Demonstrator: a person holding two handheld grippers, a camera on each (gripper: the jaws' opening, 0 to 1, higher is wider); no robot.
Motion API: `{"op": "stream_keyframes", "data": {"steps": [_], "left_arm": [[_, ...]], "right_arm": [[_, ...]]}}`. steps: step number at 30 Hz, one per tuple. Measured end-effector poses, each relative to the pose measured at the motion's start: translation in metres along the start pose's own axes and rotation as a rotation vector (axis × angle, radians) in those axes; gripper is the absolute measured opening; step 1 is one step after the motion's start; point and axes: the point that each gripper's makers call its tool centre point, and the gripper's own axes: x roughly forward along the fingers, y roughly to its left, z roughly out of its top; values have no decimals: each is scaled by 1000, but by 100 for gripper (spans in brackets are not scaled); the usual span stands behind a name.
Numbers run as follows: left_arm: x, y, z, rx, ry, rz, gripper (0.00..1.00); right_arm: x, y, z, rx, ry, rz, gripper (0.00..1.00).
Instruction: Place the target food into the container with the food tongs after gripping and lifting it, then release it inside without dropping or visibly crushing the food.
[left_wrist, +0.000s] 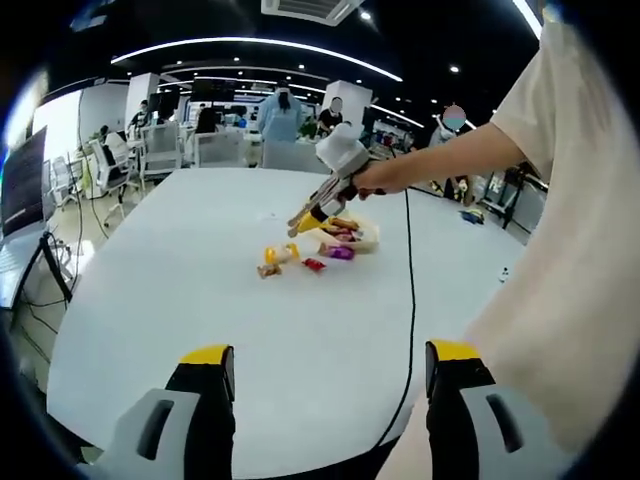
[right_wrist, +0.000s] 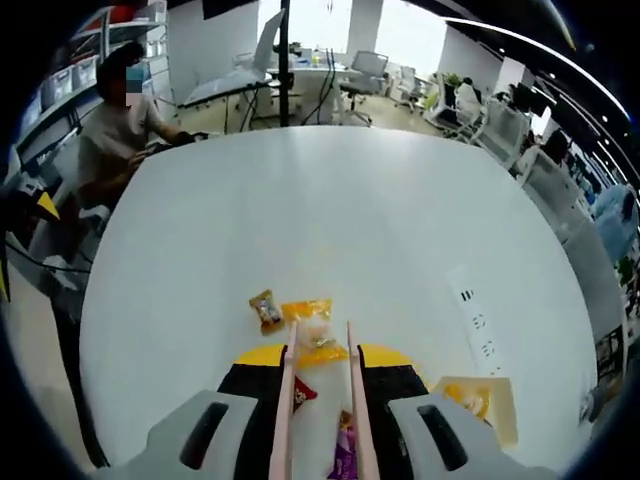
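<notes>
no text, brand, number or sign can be read: the snack wrappers on the table are too small and blurred for any print.

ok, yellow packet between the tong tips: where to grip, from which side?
Across the yellow packet's middle, coming down from above. It lies flat on the table, and the tongs already straddle its two sides. Close gently; it looks soft.
</notes>
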Motion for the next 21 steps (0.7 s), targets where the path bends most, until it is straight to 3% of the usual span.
{"op": "stream_keyframes", "data": {"steps": [21], "left_arm": [[1, 5, -4, -26, 12, -4, 79]], "right_arm": [[28, 16, -8, -104, 80, 59, 26]]}}
